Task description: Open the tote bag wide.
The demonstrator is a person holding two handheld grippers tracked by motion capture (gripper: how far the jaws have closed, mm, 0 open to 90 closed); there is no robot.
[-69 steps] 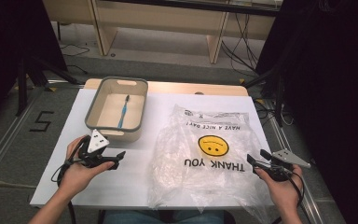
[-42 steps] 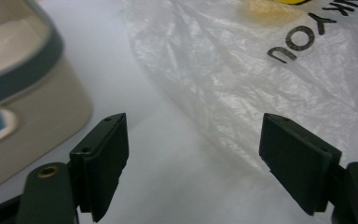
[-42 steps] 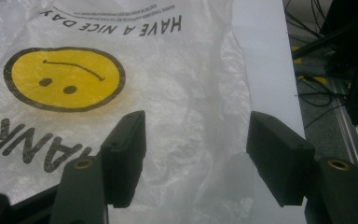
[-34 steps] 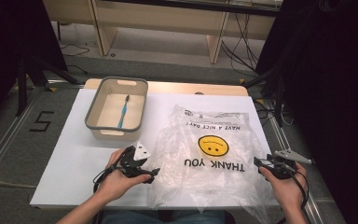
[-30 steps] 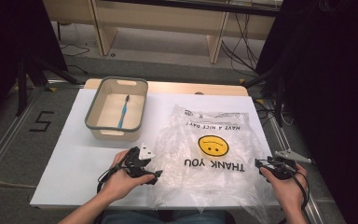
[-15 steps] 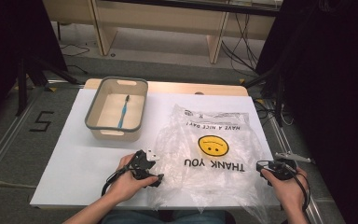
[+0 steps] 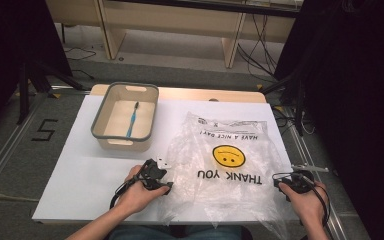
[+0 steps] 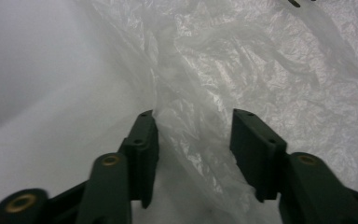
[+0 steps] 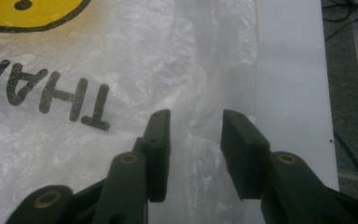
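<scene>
High view, near edge: left tool [image 7: 156, 176] and right tool [image 7: 294, 181], jaws apart, astride opposite edges of crinkled clear plastic bag [image 7: 225, 175] with yellow smiley, flat on white desk [image 7: 80, 170]. Farther: grey-rimmed beige tub [image 7: 125, 118] holding blue toothbrush [image 7: 131, 120].

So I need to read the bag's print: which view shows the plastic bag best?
The high view: the whole plastic bag lies flat, smiley and lettering visible. The left gripper view shows a crumpled edge between open jaws; the right gripper view shows partial lettering.

Lab, floor rails [image 7: 0, 150], loose cables [image 7: 260, 45]
</scene>
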